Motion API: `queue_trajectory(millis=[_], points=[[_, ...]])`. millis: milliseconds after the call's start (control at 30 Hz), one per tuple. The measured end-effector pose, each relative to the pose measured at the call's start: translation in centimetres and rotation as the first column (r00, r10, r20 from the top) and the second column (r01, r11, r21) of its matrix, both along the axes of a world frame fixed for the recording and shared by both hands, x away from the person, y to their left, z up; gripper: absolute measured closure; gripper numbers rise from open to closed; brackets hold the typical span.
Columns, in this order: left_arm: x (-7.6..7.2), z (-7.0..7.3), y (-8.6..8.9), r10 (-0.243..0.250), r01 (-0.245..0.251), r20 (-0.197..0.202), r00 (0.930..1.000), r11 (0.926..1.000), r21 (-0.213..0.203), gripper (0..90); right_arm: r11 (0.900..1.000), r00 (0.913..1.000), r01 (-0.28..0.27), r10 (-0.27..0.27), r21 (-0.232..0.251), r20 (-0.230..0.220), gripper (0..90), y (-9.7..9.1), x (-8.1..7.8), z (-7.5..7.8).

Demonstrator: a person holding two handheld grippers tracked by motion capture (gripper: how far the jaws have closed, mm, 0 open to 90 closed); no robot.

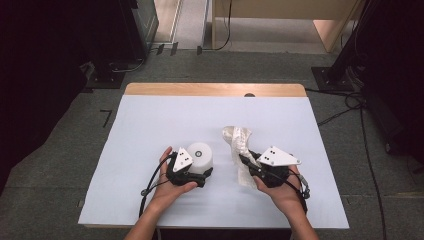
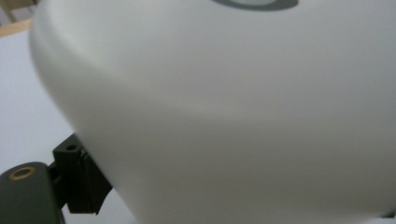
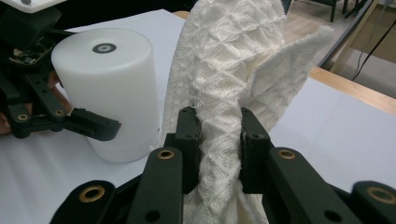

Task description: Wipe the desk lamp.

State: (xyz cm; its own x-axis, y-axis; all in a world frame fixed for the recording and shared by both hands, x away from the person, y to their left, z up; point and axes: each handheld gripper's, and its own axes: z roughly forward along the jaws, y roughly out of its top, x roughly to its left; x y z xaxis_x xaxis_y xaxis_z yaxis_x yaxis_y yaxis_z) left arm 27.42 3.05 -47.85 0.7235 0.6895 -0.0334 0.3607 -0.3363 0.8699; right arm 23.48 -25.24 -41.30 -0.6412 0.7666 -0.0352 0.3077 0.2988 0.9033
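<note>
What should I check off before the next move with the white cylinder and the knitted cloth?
1. Right tool shut on the cream knitted cloth: ok, pads pinch a bunched fold.
2. Left tool gripping the white plastic cylinder: ok, one jaw lies against its side in the right gripper view, though the far jaw is hidden.
3. Cylinder upright on the white table cover: ok.
4. Cloth apart from cylinder: cannot tell, they sit close in the right gripper view.
5. Cloth lifted clear of the table: not ok, its lower end seems to rest on the cover.
</note>
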Motion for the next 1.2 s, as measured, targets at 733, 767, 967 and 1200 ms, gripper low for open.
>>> queue_trajectory(millis=[733, 767, 967, 1200], points=[[-2.0, 0.0, -4.1, 0.382, -0.385, 0.052, 0.9225, 0.9209, 0.06, 7.2, 0.9999, 0.9999, -0.003, 0.003, -0.011, -0.011, 74.3, 0.3, 0.2, -0.5], [-1.9, 0.0, -3.9, 0.368, -0.37, 0.05, 0.9286, 0.9269, 0.061, 7.3, 0.9999, 0.9999, -0.006, 0.006, -0.015, -0.01, 74.3, 0.3, 0.2, -0.5], [-0.8, 1.1, -1.7, 0.068, -0.07, -0.035, 0.9971, 0.9946, -0.077, 7.7, 0.9999, 0.9999, -0.012, 0.012, -0.008, -0.002, 74.4, 0.3, 0.0, -0.2], [-0.6, 2.8, -0.7, -0.234, 0.21, -0.088, 0.9683, 0.952, -0.223, 7.7, 0.9952, 0.9914, -0.097, 0.098, -0.016, 0.086, 74.5, 1.8, -1.4, 0.9]])
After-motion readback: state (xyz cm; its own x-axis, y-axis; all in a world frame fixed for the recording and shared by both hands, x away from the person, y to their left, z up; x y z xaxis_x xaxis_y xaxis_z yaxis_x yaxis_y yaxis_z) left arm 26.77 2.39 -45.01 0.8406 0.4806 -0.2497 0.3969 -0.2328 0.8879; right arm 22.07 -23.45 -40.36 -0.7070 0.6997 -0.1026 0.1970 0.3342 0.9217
